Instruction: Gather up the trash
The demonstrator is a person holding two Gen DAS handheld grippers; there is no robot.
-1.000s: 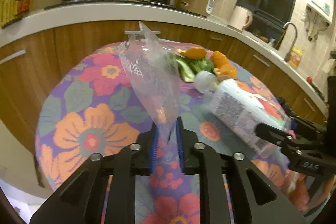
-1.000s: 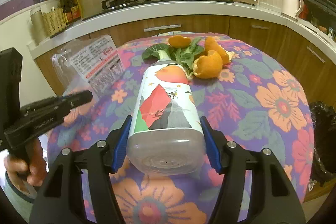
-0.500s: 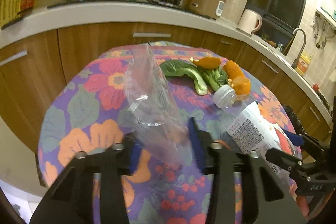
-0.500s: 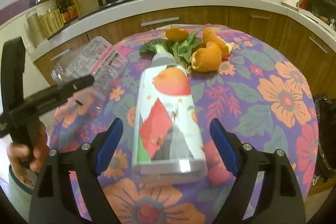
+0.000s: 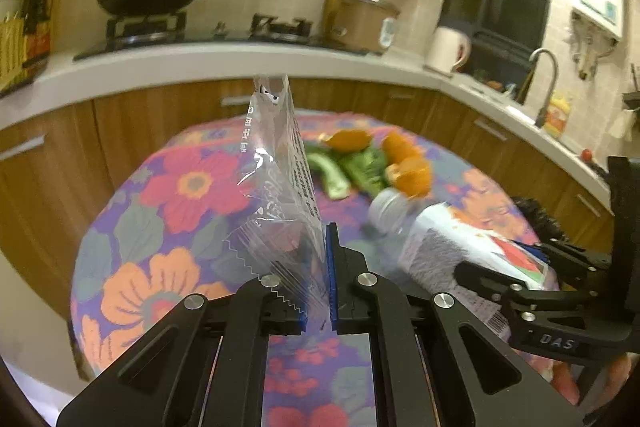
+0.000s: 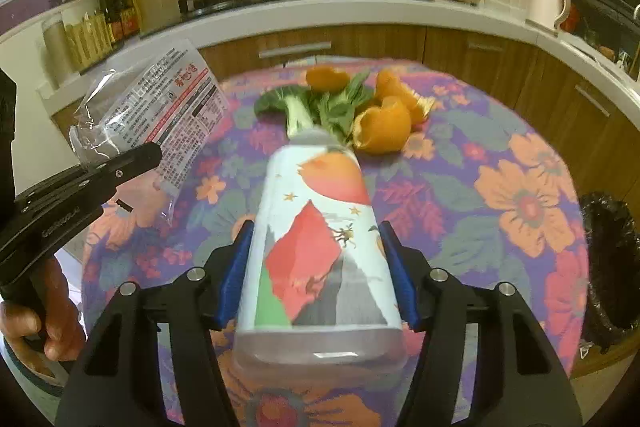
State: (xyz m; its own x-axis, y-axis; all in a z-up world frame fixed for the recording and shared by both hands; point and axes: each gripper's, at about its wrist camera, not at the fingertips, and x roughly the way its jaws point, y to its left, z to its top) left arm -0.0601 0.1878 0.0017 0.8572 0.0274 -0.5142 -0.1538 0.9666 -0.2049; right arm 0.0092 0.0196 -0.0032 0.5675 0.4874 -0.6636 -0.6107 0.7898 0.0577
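My left gripper (image 5: pixel 318 277): clamped on wrapper (image 5: pixel 280 195), held up over table (image 5: pixel 132 227). My right gripper (image 6: pixel 318 267): pads pressed on bottle (image 6: pixel 320 247), cap toward greens (image 6: pixel 320 107) and peels (image 6: pixel 384 123). Bin bag (image 6: pixel 612 259) beside table.

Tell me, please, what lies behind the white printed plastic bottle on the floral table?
Behind the white printed plastic bottle: green bok choy and orange peels. The bottle's cap end hides the bok choy's stem base.

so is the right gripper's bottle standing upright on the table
No, the bottle lies on its side between the right gripper fingers.
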